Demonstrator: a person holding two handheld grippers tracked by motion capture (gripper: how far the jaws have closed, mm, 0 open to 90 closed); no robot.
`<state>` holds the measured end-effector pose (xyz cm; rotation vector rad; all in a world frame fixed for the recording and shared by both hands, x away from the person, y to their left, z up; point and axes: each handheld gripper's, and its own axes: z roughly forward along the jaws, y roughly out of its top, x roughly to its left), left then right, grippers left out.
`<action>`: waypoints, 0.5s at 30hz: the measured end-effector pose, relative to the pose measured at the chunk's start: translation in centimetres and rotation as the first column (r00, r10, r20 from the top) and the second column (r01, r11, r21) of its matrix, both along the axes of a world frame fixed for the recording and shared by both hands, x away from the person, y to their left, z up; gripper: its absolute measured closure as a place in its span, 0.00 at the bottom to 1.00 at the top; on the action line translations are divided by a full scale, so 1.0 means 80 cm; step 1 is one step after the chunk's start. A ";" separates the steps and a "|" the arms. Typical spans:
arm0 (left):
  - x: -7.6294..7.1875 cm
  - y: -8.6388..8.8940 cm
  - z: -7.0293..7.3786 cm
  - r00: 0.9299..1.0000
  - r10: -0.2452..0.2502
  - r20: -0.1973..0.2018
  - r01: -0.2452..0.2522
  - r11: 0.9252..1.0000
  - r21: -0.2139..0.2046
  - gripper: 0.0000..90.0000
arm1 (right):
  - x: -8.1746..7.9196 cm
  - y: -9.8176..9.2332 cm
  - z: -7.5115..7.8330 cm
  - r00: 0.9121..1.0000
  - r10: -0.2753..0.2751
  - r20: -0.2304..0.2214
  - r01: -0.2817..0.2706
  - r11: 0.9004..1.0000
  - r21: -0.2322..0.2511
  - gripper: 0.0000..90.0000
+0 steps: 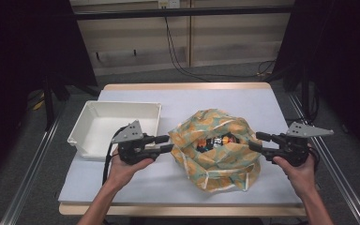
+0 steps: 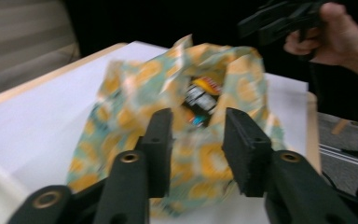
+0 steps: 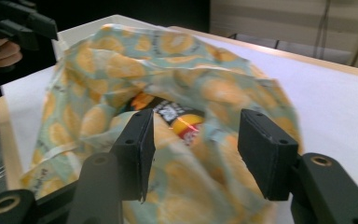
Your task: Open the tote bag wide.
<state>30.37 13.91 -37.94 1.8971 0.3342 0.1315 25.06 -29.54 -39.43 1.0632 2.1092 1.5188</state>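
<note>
Two grippers are held spread, nothing pinched: left gripper (image 1: pixel 168 143) and right gripper (image 1: pixel 255 140) flank the patterned bag (image 1: pixel 215 150), which is slumped mid-table beside the white tray (image 1: pixel 91 140). The packet (image 1: pixel 218 139) inside is likely hidden if the loose mouth is let fall shut.

Black hand-held grippers, bare forearms

The left gripper (image 1: pixel 165 143) and right gripper (image 1: pixel 258 141) each carry a grey three-cornered plate, blocky black jaws with brass-ringed pivots, and a trailing black cable.
</note>
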 end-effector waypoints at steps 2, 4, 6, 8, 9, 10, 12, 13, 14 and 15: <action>0.002 -0.020 0.003 0.999 -0.036 0.002 0.036 0.999 -0.009 0.74 | 0.002 0.011 -0.001 0.999 0.029 -0.013 -0.029 1.000 -0.004 0.56; 0.007 -0.042 0.007 0.998 -0.065 0.002 0.065 0.998 -0.004 0.75 | 0.007 0.023 -0.001 0.998 0.055 -0.022 -0.055 0.998 -0.014 0.56; 0.020 -0.067 0.006 0.995 -0.094 -0.020 0.094 0.996 0.002 0.74 | 0.012 0.035 -0.003 0.996 0.079 -0.030 -0.080 0.996 -0.027 0.56; 0.033 -0.091 0.003 0.995 -0.096 -0.031 0.098 0.994 0.043 0.74 | 0.016 0.046 -0.005 0.994 0.102 -0.034 -0.103 0.994 -0.032 0.55; 0.040 -0.102 0.001 0.994 -0.100 -0.035 0.102 0.993 0.065 0.74 | 0.018 0.052 -0.007 0.992 0.119 -0.037 -0.120 0.992 -0.038 0.59; 0.046 -0.112 -0.001 0.993 -0.110 -0.040 0.113 0.990 0.080 0.75 | 0.020 0.057 -0.009 0.990 0.138 -0.035 -0.140 0.989 -0.050 0.60; 0.057 -0.130 -0.006 0.993 -0.112 -0.049 0.116 0.987 0.112 0.78 | 0.023 0.068 -0.014 0.987 0.157 -0.047 -0.160 0.985 -0.069 0.55; 0.061 -0.137 -0.009 0.992 -0.116 -0.055 0.123 0.984 0.127 0.78 | 0.025 0.072 -0.018 0.986 0.161 -0.049 -0.164 0.983 -0.078 0.53; 0.064 -0.144 -0.011 0.992 -0.110 -0.067 0.119 0.982 0.144 0.76 | 0.027 0.076 -0.021 0.985 0.162 -0.057 -0.167 0.982 -0.088 0.51; 0.067 -0.149 -0.014 0.993 -0.100 -0.067 0.110 0.982 0.154 0.74 | 0.028 0.078 -0.024 0.984 0.165 -0.064 -0.171 0.981 -0.096 0.49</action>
